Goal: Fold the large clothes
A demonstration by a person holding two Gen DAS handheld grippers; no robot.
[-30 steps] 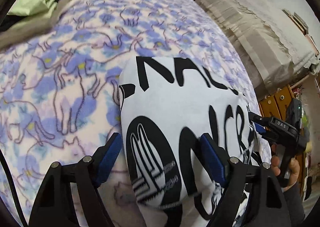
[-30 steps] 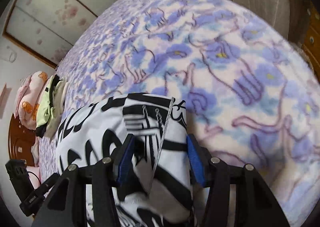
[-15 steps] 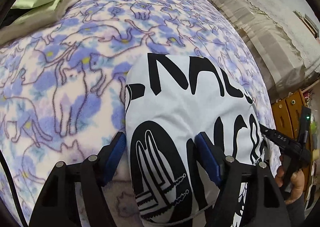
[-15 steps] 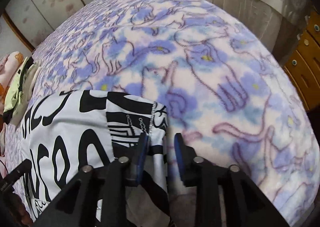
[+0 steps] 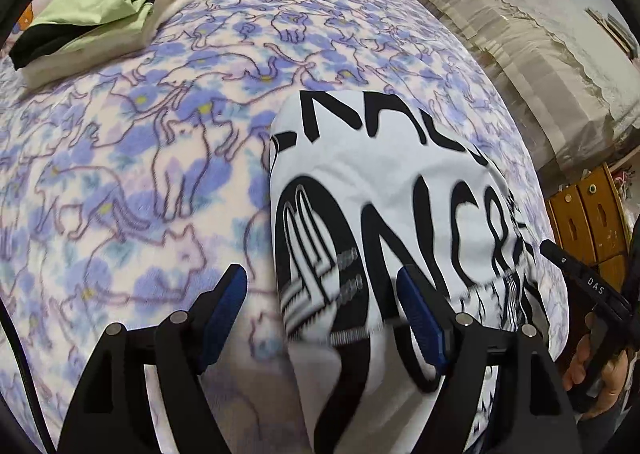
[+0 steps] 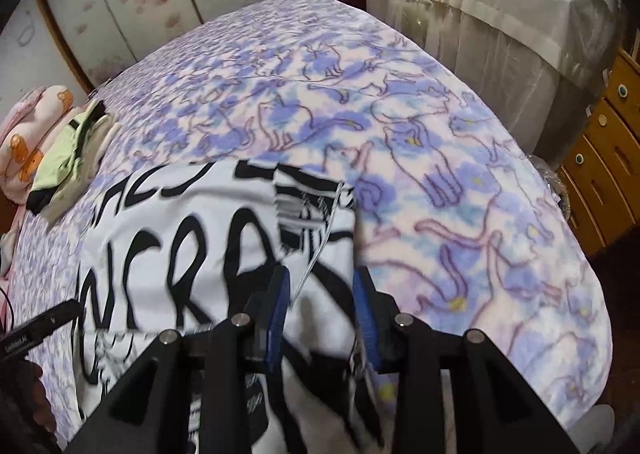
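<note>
Left tongs [image 5: 320, 278]: wide apart, much as a second ago, hovering astride the near left edge of the white top with black lettering [image 5: 380, 173], one pad over the cat-print blanket [image 5: 160, 141], the other over the print, with no pinch on the cloth. Drawn back a little since then, so more of the bed and the folded green-and-black pile [image 5: 100, 9] at the far corner now in sight. Right tongs [image 6: 320, 278]: wider a second ago, pinched narrow beside the garment's right edge half a second ago, now opening again from a narrow gap, with a strip of the fabric and its silver chain trim between the pads but no clear squeeze on it. Blur over the print at the near end of both views. Garment itself: lying flat on the blanket at the near end of the bed as a compact rectangle, well apart from the pile, outline hardly altered across the second. Probably a fold just laid down and let go, or an edge tidied. Likely still to come: one more fold, or a transfer to the pile.
</note>
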